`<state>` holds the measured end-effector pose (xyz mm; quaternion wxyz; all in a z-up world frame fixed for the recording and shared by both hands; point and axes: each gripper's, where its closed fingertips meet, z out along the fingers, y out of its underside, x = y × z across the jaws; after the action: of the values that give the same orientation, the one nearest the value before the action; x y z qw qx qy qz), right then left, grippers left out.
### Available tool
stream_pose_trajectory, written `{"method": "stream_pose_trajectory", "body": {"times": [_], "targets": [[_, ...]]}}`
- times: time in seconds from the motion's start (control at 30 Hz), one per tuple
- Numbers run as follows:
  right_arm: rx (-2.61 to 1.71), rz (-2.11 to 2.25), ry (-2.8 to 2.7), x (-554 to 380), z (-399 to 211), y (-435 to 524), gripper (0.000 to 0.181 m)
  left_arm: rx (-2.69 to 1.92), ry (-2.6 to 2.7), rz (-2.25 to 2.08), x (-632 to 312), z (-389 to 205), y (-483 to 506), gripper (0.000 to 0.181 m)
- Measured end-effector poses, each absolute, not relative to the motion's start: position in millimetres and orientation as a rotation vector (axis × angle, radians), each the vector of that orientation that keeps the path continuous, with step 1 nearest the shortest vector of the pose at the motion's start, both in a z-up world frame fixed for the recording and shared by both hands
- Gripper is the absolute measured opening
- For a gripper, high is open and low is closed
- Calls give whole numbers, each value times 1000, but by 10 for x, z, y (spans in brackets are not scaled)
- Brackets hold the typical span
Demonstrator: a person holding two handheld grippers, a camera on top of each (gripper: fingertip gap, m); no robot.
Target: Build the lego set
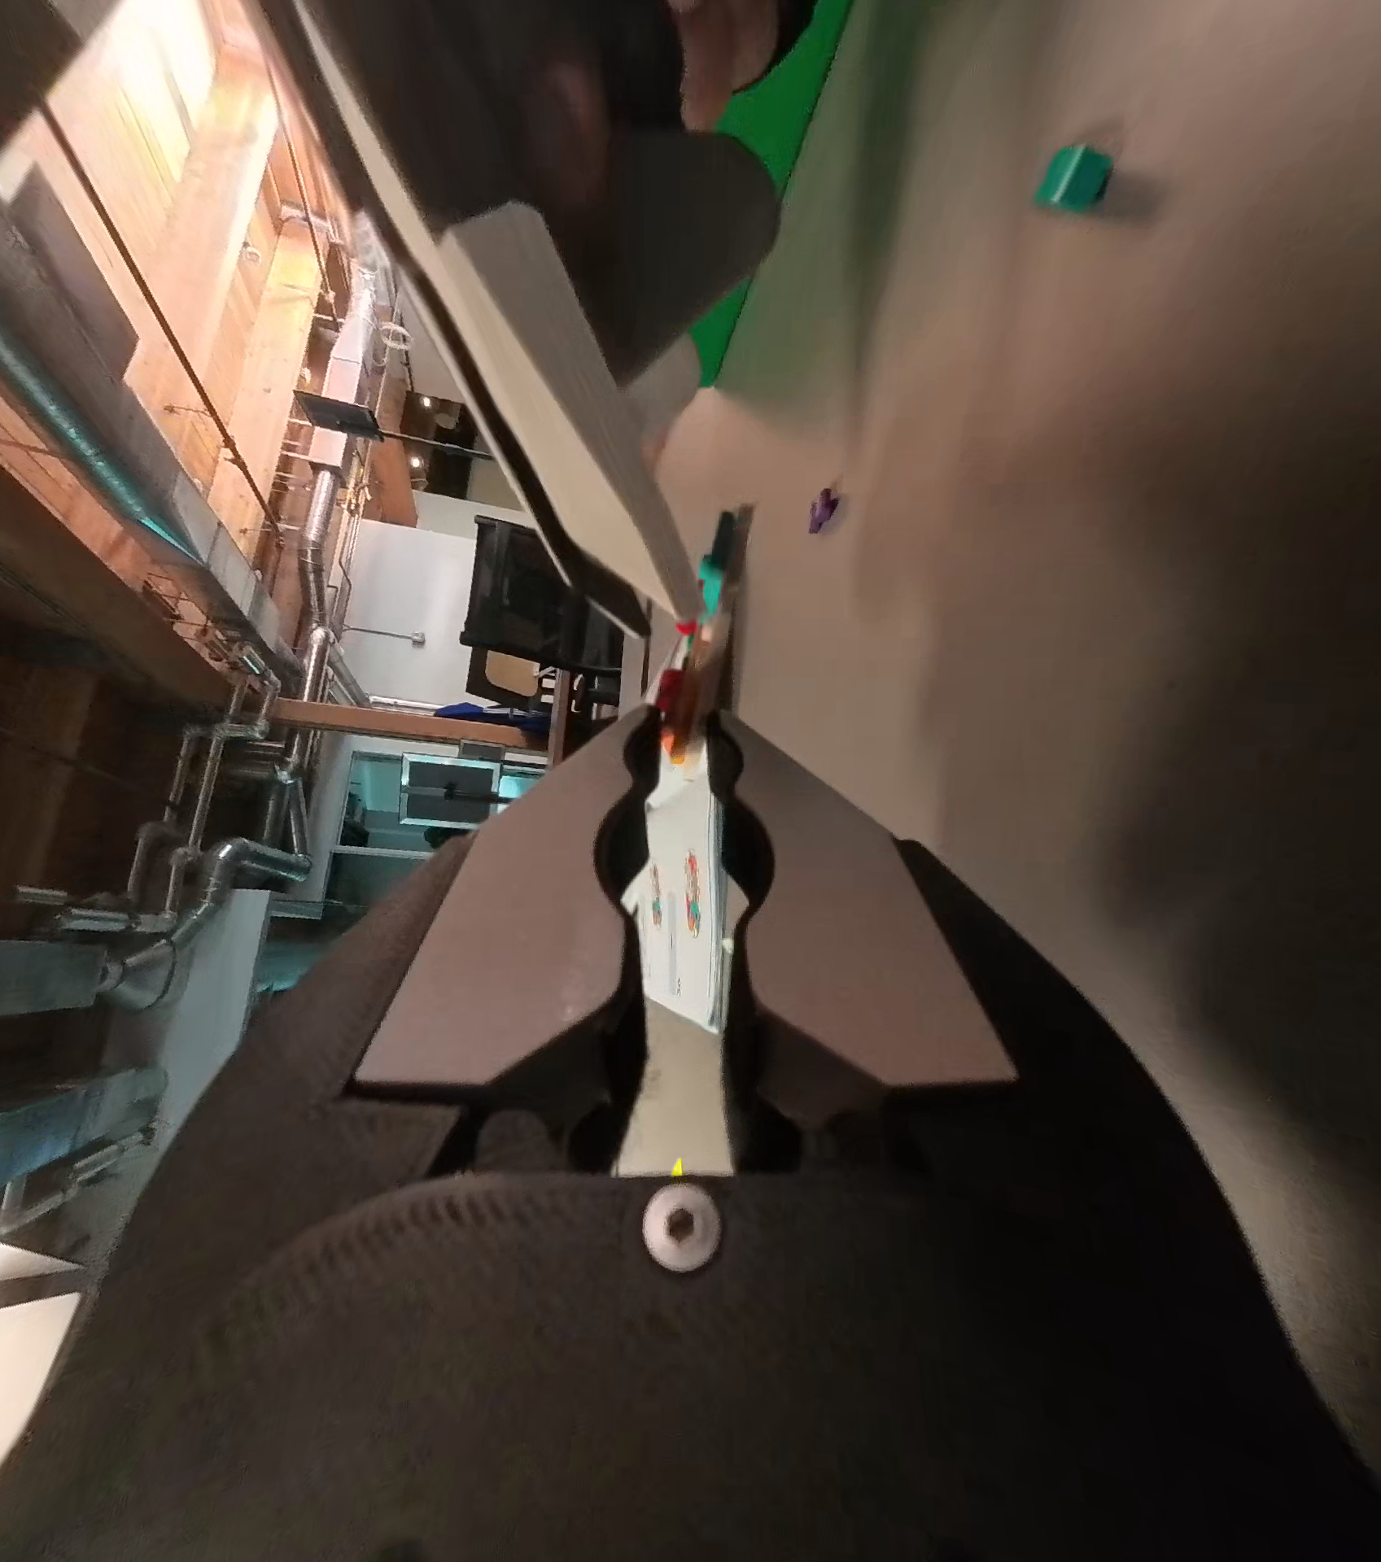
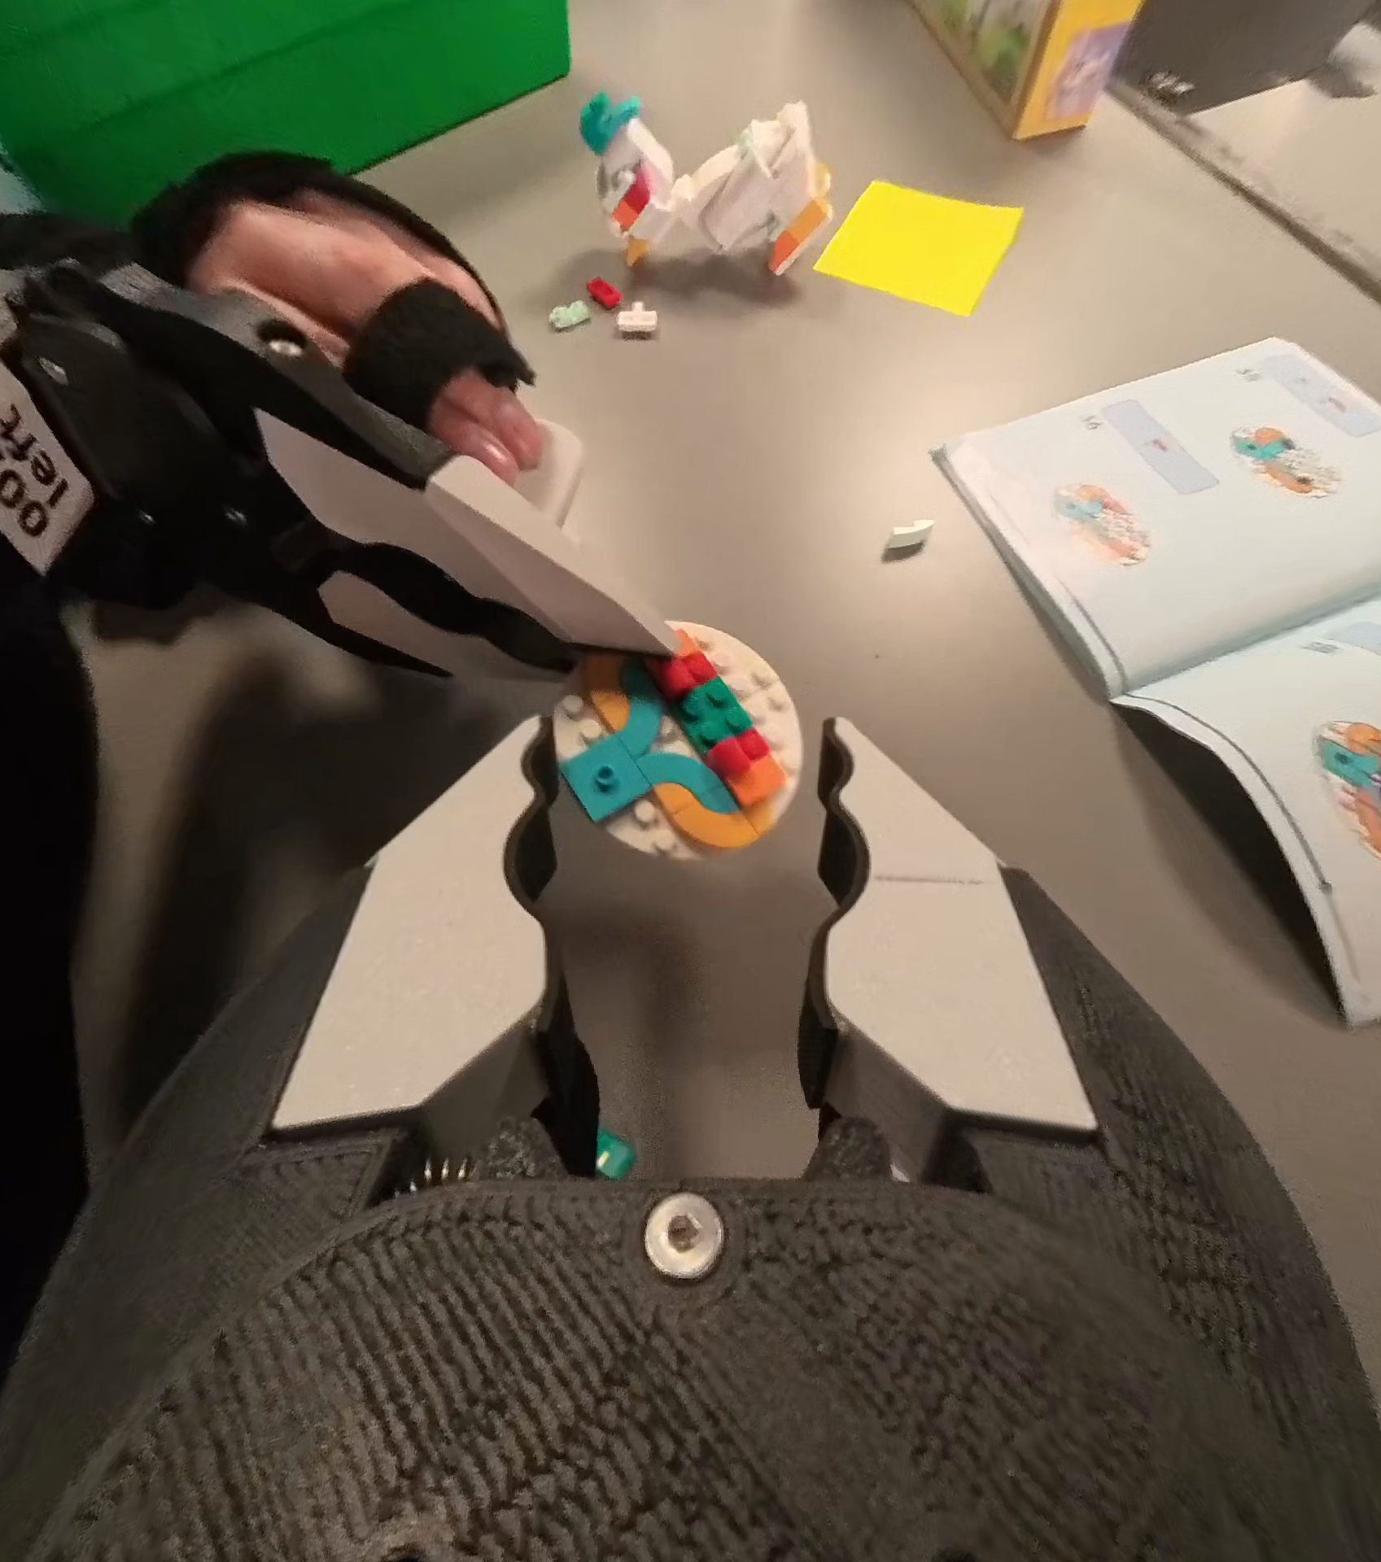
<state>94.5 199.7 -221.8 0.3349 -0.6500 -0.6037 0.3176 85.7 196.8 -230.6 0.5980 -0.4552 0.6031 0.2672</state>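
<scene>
Left gripper (image 2: pixel 627 655): entering from the left of the right wrist view, clamped on the upper left rim of the round lego plate; narrow around the plate's edge in its own view (image 1: pixel 682 727).
Hand (image 2: pixel 348 279): upper left, in a black fingerless glove, on the left gripper.
Round lego plate (image 2: pixel 674 744): centre of frame, lifted off the surface, studs toward the camera; teal and orange curved tiles on its left half, red, green and orange bricks in a strip on its right half.
Right gripper (image 2: pixel 682 744): wide apart, holding nothing, tips either side of the plate's lower half.
Loose pieces (image 2: pixel 606 308): above centre, mint, red and white, lying on the grey surface (image 2: pixel 754 473).
White lego bird (image 2: pixel 704 194): top centre, standing, teal crest, orange feet.
Yellow paper square (image 2: pixel 919 245): just right of the bird.
Small pale piece (image 2: pixel 906 537): right of centre, alone.
Instruction booklet (image 2: pixel 1228 642): right edge, lying open.
</scene>
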Motion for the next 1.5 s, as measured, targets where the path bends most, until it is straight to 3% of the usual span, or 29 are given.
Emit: {"method": "stream_pose_trajectory", "body": {"times": [0.37, 1.2, 1.5], "targets": [[-2248, 587, -1062, 1638, -2775, 2537, 26, -1067, 1431, 600, 853, -2358, 1960, 9], [-2222, 357, -961, 1536, -2866, 2717, 6, -1123, 1424, 550, 797, -2379, 1964, 9], [-1982, 524, -959, 1466, -2280, 2676, 6, -1159, 1244, 641, 625, -2145, 2102, 9]]}}
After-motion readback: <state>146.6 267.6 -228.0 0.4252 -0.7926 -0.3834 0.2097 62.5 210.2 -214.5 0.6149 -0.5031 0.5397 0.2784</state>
